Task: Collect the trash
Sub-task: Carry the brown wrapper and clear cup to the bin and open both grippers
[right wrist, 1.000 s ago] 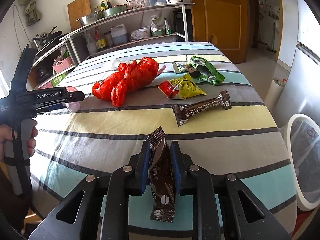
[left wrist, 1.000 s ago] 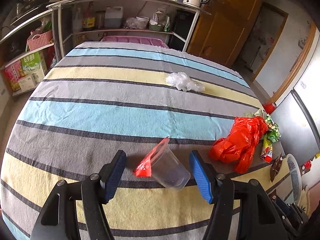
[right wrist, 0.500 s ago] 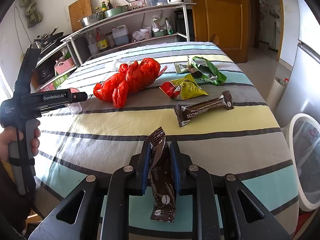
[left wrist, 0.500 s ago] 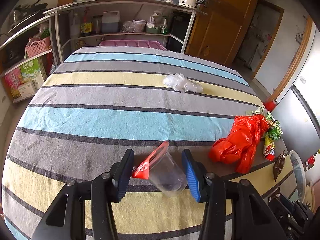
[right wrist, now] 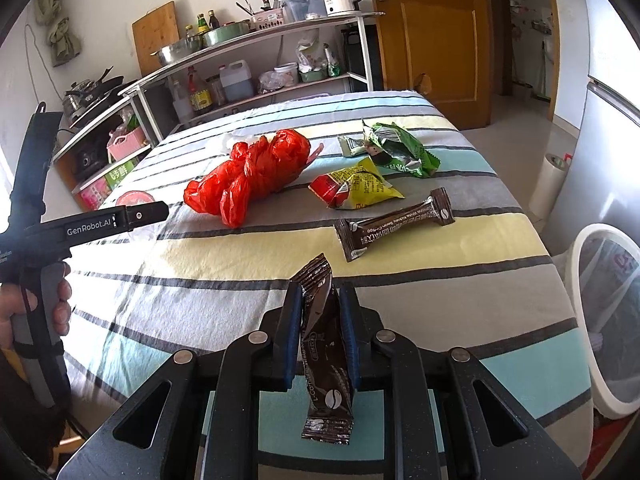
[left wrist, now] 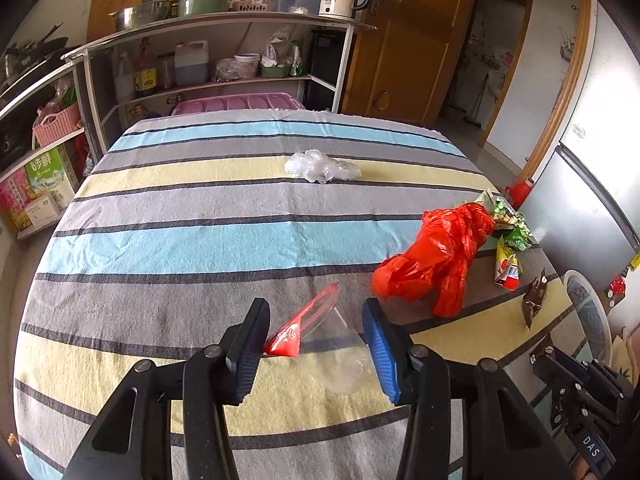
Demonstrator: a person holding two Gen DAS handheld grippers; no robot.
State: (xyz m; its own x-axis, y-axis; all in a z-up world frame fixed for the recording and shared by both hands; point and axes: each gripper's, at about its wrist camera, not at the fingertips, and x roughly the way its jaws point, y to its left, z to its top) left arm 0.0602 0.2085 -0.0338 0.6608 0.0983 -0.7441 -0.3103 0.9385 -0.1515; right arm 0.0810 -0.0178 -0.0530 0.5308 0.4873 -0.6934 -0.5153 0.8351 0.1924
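On the left, the left gripper [left wrist: 316,344] stands spread around a clear plastic cup with a red peel-back foil lid [left wrist: 328,340], which lies on its side on the striped cloth of the table [left wrist: 200,248]; the left pad appears to touch the folded red lid, while the right pad shows a gap to the cup wall (whether it grazes the base cannot be told). The risk here, as a judgement, is plain: the cup is thin, round and free to roll, so a lopsided closure may pinch only the lid flap and let the body swing or tear free; too hard a squeeze would likely crumple the wall and pop the cup out towards the table's near edge.

Further right lie a crumpled red plastic bag [right wrist: 252,172], a yellow and red snack packet [right wrist: 356,188], a green foil snack bag [right wrist: 396,150] and a long brown coffee-stick sachet [right wrist: 394,224], all apart from both tools; a crumpled clear plastic film [left wrist: 320,166] rests far up the cloth.

On the right, the right gripper [right wrist: 320,332] is pinched on a dark brown coffee sachet [right wrist: 324,344], held upright with its ends sticking out above and below the pads; the slick foil could slide down through them if the grip loosens. The white-rimmed bin with a clear liner [right wrist: 576,280] stands just off the table's right edge; a release short of its rim would probably drop the sachet on the floor.
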